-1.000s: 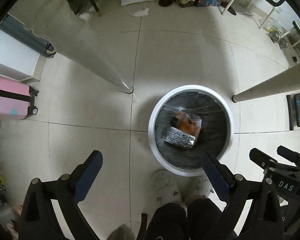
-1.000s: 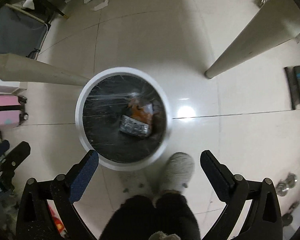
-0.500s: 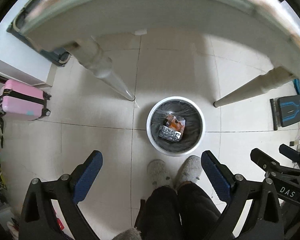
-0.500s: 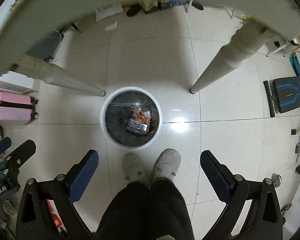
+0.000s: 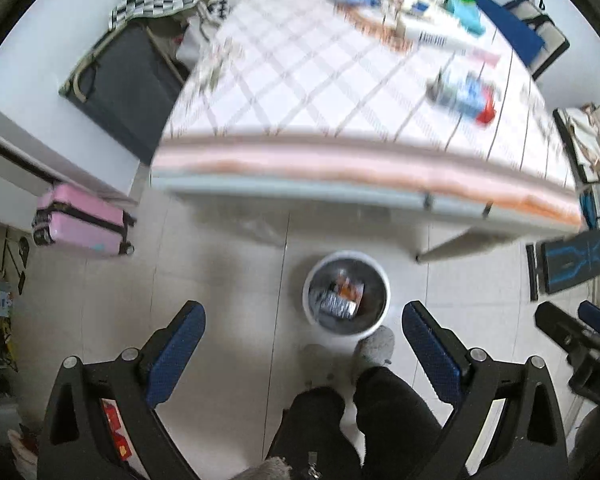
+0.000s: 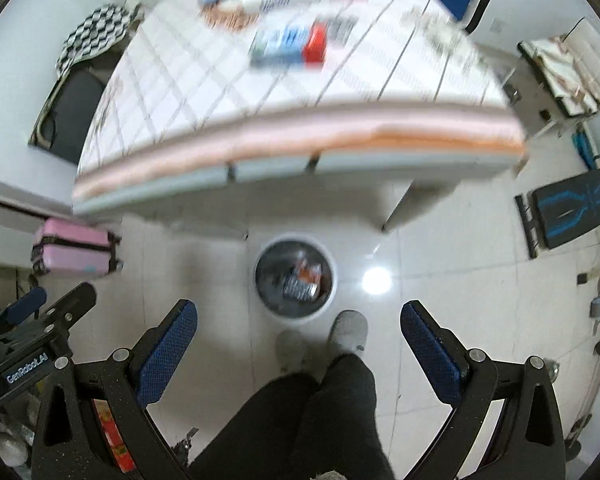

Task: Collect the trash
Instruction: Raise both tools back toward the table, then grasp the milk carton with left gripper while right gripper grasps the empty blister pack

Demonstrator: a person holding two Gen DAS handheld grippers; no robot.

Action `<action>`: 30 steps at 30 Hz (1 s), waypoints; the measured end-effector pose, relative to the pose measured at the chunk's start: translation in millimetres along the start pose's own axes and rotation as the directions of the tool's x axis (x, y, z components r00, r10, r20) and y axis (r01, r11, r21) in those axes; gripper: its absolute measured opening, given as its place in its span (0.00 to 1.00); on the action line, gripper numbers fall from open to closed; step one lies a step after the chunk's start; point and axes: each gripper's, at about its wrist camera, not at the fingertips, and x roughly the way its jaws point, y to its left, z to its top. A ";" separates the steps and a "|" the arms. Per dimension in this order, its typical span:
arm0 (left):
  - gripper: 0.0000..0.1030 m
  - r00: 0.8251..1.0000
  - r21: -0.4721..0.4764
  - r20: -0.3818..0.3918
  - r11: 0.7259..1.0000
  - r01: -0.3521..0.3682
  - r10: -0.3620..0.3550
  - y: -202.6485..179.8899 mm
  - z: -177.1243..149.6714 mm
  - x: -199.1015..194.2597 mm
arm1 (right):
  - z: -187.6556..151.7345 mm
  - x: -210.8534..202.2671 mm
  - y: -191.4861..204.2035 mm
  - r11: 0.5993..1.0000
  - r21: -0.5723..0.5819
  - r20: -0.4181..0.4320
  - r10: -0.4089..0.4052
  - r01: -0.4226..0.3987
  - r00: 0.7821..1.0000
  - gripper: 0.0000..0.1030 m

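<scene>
A white round trash bin with a black liner stands on the floor by the table edge, holding a silver packet and an orange wrapper. My left gripper hangs high above the floor, open and empty. My right gripper is likewise open with nothing between its fingers. On the checked table lies a blue and red packet, blurred, with several other items at the far end.
A person's legs in dark trousers and grey slippers stand beside the bin. A pink suitcase sits left. A black board with blue lines lies on the floor at right. A dark folding chair stands left of the table.
Both grippers have risen from close over the bin to above table height; the table top has come into view and the bin looks smaller. Both stayed open.
</scene>
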 end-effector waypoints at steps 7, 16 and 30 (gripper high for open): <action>0.97 0.995 -0.127 -0.055 0.989 0.079 -0.087 -40.1 92.7 6.6 | 110.5 -18.7 -58.8 0.992 0.080 0.084 -0.107 0.100 0.991 1.00; 0.88 0.886 -0.546 -0.198 0.798 0.256 -0.419 -112.5 198.9 92.0 | 234.0 51.6 -139.8 0.981 0.159 0.024 -0.119 0.114 0.993 1.00; 0.54 0.962 -0.211 -0.253 0.976 0.046 -0.100 -151.2 252.0 127.3 | 322.3 112.9 -158.9 0.988 0.152 -0.073 0.031 -0.020 0.997 1.00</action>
